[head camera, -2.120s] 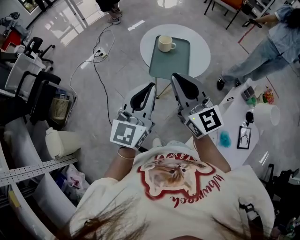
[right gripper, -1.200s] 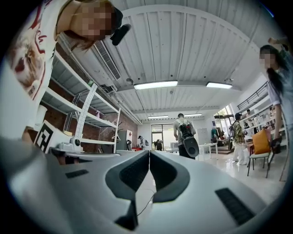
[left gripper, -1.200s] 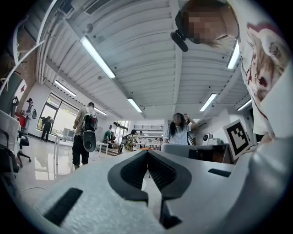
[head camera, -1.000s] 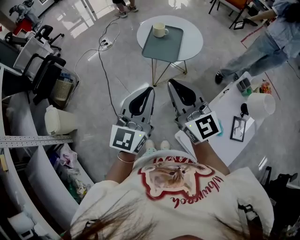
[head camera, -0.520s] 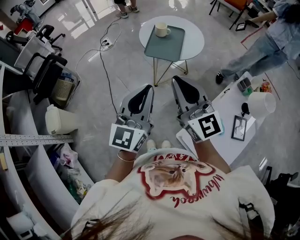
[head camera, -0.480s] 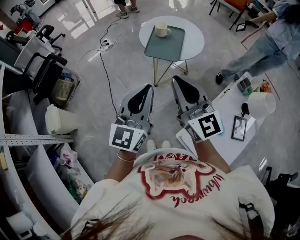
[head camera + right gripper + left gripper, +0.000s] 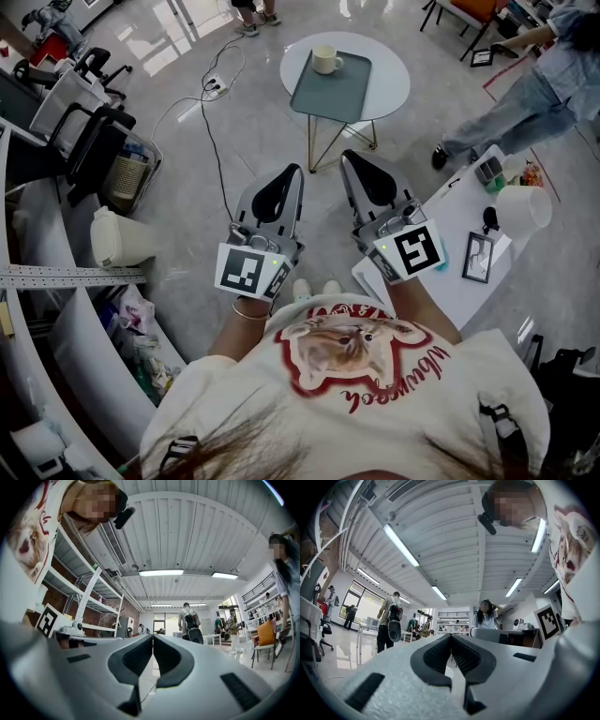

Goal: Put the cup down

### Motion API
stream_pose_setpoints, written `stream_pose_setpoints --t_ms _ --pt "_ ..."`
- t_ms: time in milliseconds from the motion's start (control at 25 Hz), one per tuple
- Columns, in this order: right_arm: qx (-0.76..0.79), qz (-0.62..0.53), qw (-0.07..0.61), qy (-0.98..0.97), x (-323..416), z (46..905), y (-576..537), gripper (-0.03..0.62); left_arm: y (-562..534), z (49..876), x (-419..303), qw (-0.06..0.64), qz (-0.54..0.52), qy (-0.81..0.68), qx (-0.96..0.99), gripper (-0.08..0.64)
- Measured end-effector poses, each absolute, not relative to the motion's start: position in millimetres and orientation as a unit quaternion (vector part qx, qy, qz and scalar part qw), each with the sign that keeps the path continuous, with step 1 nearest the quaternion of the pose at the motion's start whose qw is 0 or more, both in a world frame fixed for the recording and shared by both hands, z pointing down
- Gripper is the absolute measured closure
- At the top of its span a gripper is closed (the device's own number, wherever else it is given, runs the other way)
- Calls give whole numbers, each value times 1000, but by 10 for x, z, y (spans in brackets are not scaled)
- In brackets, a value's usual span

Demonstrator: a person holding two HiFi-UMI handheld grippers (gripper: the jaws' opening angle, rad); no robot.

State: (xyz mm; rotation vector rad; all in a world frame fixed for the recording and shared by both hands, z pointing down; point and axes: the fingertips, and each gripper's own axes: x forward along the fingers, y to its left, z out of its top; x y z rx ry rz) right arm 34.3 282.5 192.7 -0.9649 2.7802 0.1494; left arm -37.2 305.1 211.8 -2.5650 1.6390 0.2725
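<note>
Already the cream cup [image 7: 327,60] stands on the green tray [image 7: 342,89] atop the round bench [image 7: 389,80], well apart from the left gripper [image 7: 292,171] and right gripper [image 7: 349,157], whose fingers [image 7: 433,658] are pressed together on nothing (task seemingly done).

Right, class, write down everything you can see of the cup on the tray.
The cup is a small cream mug, ceramic by its look, with one handle on its right side in the head view. It stands upright, mouth up, at the far left corner of a grey-green tray on a round white table. Only the tray touches it. Its contents are too small to tell. The left gripper and right gripper, both shut, are well short of it.
</note>
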Motion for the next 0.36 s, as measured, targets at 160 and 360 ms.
stream_pose_setpoints --t_ms 160,360 --pt "-329 46 95 938 331 1929 2851 563 3075 2130 -372 43 90 536 -839 546" --pt "-324 56 96 939 308 1939 2924 563 3135 2153 -379 39 90 534 -840 546"
